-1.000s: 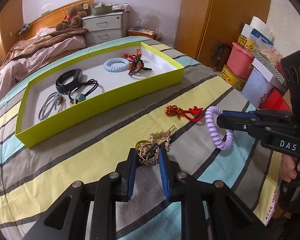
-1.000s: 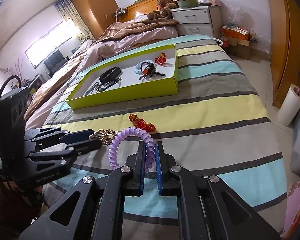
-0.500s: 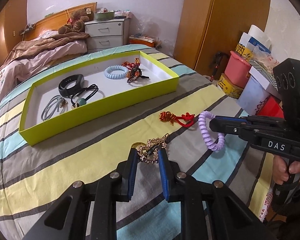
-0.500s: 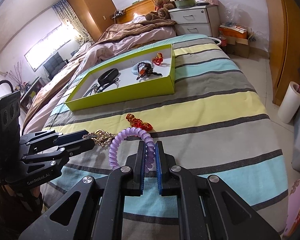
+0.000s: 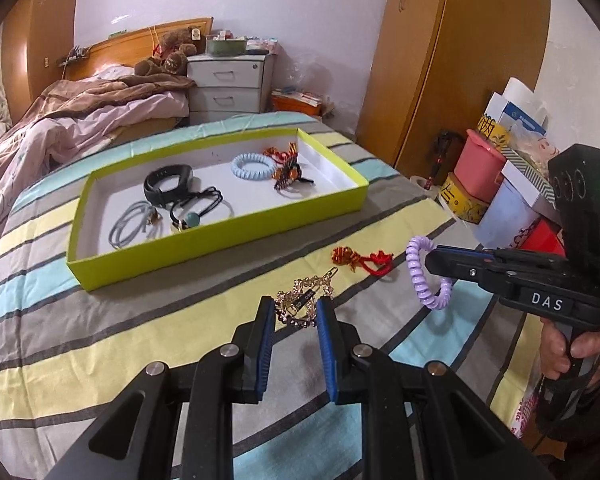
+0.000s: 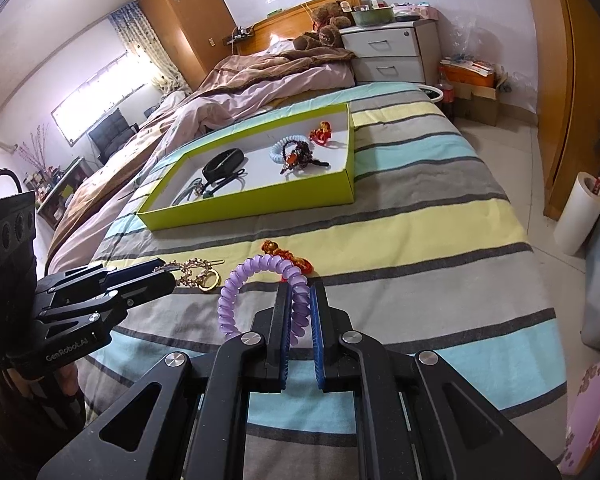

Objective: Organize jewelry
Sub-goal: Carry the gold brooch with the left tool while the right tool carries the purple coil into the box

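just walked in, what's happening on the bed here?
A person is sorting jewelry into a lime-green tray on the striped bedspread, one handheld gripper in each hand. The left gripper is clamped on a gold chain hair clip, and the right gripper is shut on a purple spiral hair tie. Both are lifted short of the tray. A red knotted cord lies loose on the bedspread. The tray already holds a black band, a blue spiral tie and a few other pieces.
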